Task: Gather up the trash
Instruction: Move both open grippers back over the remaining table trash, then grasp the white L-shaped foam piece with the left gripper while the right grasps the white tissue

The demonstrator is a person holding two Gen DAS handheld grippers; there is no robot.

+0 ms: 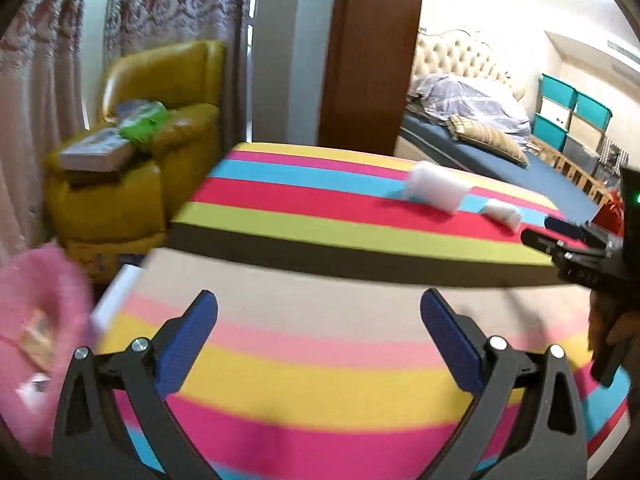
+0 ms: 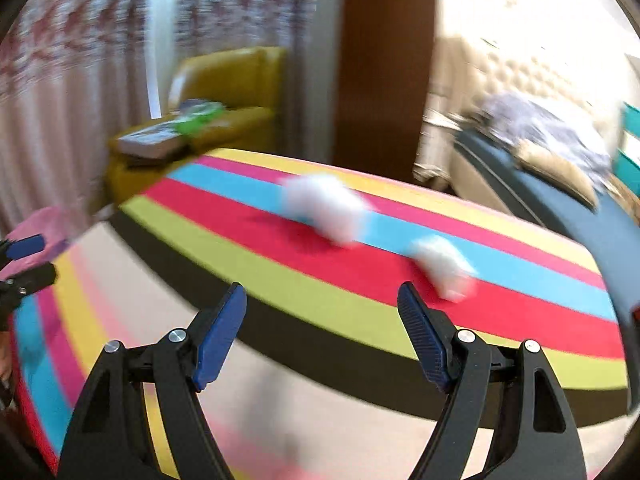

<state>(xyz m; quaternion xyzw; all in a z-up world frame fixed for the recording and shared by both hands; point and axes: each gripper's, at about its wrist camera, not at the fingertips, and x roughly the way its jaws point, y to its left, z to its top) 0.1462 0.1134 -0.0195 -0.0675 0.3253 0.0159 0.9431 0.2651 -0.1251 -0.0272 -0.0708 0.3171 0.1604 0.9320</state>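
Observation:
Two crumpled white paper wads lie on the striped tablecloth: a larger one (image 1: 435, 191) (image 2: 325, 209) and a smaller one (image 1: 503, 213) (image 2: 442, 266) to its right. A white slip of paper (image 1: 116, 296) lies at the table's left edge. A pink trash bag (image 1: 38, 344) hangs at the left with scraps inside. My left gripper (image 1: 319, 322) is open and empty over the near stripes. My right gripper (image 2: 322, 310) is open and empty, short of the wads; it also shows in the left wrist view (image 1: 554, 230).
The table (image 1: 340, 216) has a multicoloured striped cloth. A yellow armchair (image 1: 152, 132) with books and a green packet stands behind on the left. A brown door frame (image 1: 372, 52), curtains and a bed (image 1: 500, 152) lie beyond.

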